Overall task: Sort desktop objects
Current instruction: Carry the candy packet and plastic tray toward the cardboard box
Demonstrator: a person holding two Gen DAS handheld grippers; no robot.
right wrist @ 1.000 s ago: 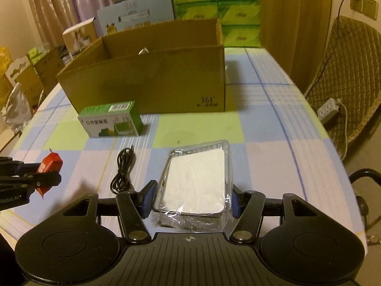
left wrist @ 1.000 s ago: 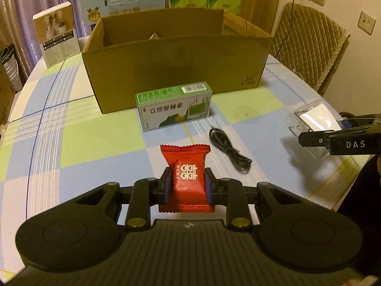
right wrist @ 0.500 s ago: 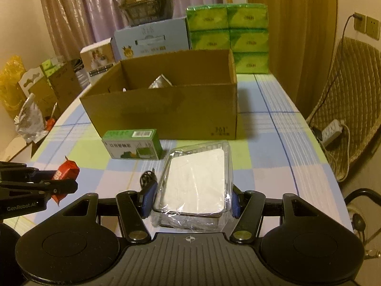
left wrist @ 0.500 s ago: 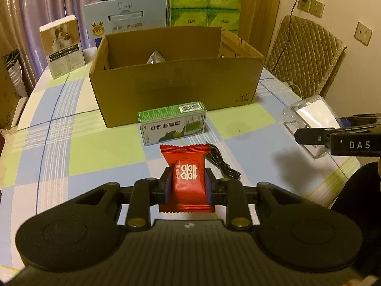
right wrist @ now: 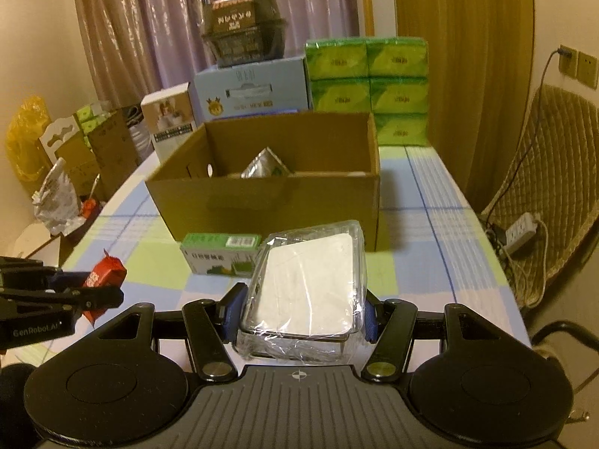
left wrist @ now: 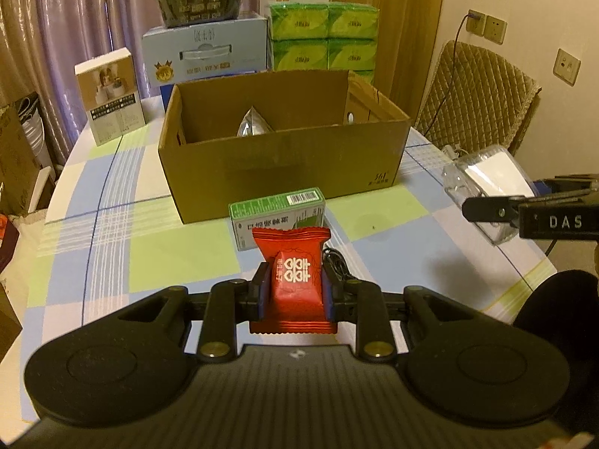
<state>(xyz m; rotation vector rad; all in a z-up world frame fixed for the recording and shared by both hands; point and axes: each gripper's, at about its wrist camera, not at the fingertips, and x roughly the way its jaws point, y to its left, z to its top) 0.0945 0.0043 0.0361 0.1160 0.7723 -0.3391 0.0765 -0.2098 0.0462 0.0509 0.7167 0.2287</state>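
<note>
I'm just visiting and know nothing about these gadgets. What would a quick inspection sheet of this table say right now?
Surface: checked tablecloth in blue, green and white.
Job's things: open cardboard box with a silver pouch inside; green carton lying in front of it.
Clutter: white photo box, blue carton, green tissue packs behind.
Grippers: left hand-held gripper shut on red candy packet; right hand-held gripper shut on clear plastic case; both held above the table.
Cables: black cable on the table.
Surroundings: curtains, quilted chair, wall sockets.
</note>
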